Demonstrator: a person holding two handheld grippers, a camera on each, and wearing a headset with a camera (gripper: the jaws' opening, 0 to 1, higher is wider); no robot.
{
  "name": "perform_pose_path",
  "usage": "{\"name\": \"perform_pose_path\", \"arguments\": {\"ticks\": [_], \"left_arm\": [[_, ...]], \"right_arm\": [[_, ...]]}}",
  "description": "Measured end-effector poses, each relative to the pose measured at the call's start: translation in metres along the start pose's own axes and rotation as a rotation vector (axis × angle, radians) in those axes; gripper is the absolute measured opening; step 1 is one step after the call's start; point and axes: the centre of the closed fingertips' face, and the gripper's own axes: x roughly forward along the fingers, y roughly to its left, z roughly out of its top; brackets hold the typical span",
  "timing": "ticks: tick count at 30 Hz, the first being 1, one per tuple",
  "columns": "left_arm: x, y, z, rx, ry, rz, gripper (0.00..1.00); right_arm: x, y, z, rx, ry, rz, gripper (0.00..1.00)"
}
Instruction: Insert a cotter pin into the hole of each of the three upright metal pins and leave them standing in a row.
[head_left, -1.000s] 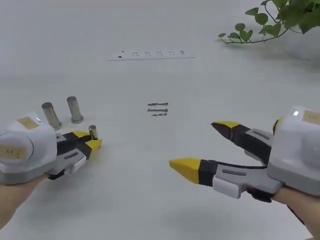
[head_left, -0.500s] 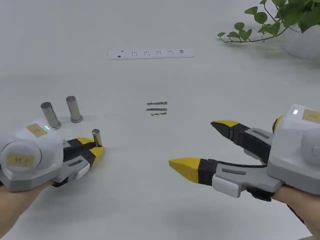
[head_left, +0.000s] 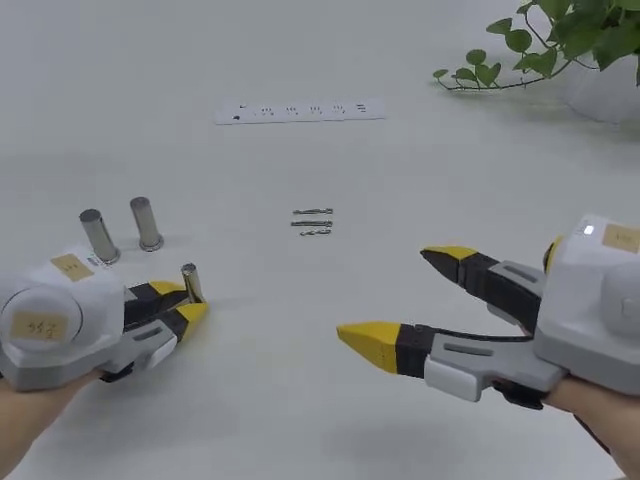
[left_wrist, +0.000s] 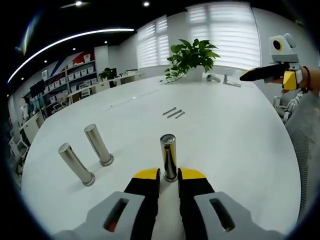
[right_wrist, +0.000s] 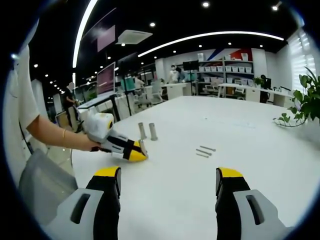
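Observation:
My left gripper (head_left: 190, 301) is shut on the base of a small upright metal pin (head_left: 189, 282); in its own view the pin (left_wrist: 168, 155) stands between the two yellow tips of the left gripper (left_wrist: 169, 175). Two more metal pins (head_left: 97, 235) (head_left: 145, 222) stand upright behind it to the left, also visible as pins (left_wrist: 75, 163) (left_wrist: 98, 145). Three cotter pins (head_left: 313, 222) lie side by side at mid-table, untouched. My right gripper (head_left: 400, 295) hovers open at the lower right, well short of the cotter pins (right_wrist: 205, 151).
A white power strip (head_left: 298, 111) lies across the far side of the table. A potted plant (head_left: 570, 40) stands at the far right corner. The white tabletop (head_left: 300, 400) stretches bare between the two grippers.
The left gripper has carried the small pin a little toward me and to the right, away from the two standing pins. The right gripper has stayed open in place.

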Motion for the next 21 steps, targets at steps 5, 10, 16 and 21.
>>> {"name": "perform_pose_path", "arguments": {"ticks": [5, 10, 16, 21], "left_arm": [[-0.003, -0.001, 0.005, -0.013, -0.016, -0.001, 0.16], [-0.007, -0.003, 0.009, -0.019, -0.028, 0.003, 0.23], [-0.016, -0.002, 0.016, -0.035, -0.048, 0.024, 0.30], [-0.021, 0.000, 0.021, -0.062, -0.066, 0.047, 0.29]], "right_arm": [[0.000, 0.001, 0.000, 0.002, -0.002, 0.004, 0.79], [0.001, 0.002, 0.002, -0.001, -0.004, 0.008, 0.79], [0.000, 0.001, 0.004, -0.009, -0.003, 0.010, 0.76], [0.000, 0.001, 0.006, -0.011, -0.007, 0.014, 0.75]]}}
